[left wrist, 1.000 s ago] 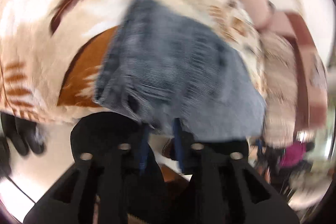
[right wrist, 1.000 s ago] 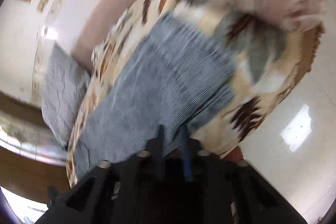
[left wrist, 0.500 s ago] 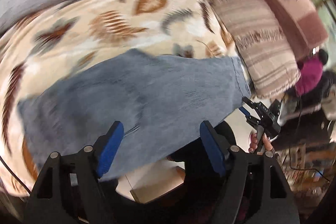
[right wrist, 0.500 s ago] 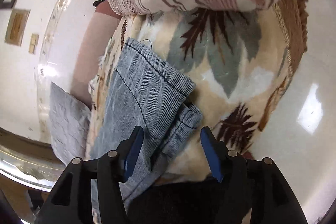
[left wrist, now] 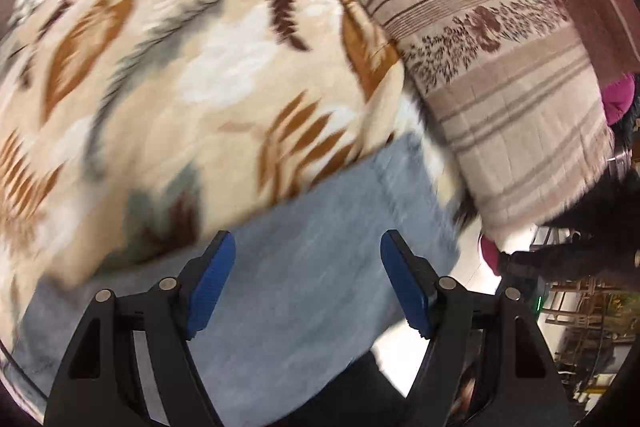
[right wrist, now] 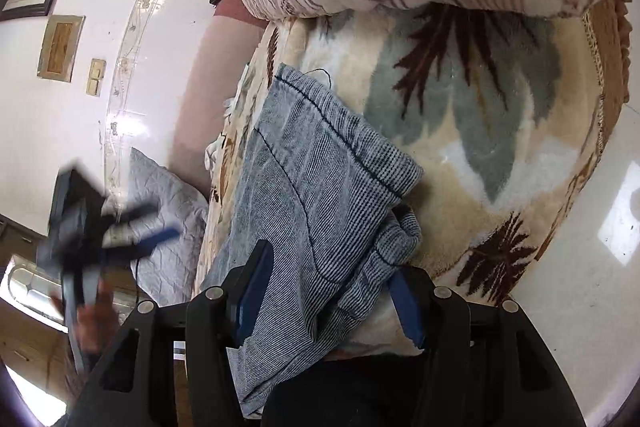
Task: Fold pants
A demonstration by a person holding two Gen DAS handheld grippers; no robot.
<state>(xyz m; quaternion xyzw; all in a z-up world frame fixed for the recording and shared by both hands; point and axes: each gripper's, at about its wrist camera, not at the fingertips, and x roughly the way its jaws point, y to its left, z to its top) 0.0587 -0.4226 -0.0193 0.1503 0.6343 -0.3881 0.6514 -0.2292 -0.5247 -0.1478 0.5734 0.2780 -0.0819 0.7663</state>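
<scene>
Ribbed denim pants (right wrist: pixel 320 187), plush fleece blanket (right wrist: pixel 500 115), glossy floor (right wrist: pixel 592 287)

- The left wrist view is taken from above the bed, aimed steeply down past the left gripper (left wrist: pixel 306 279), close over the pants (left wrist: pixel 304 291).
- The right wrist view is taken from the bed's edge, angled down past the right gripper (right wrist: pixel 332 291), also close.
- The pants, leaf-patterned blanket (left wrist: pixel 192 75) and striped pillow (left wrist: pixel 500 75) are shared by both views.

Left tool (left wrist: pixel 306 281) (jaws apart) above blurred pants (left wrist: pixel 320 251) on leaf-print blanket (left wrist: pixel 192 75)
</scene>
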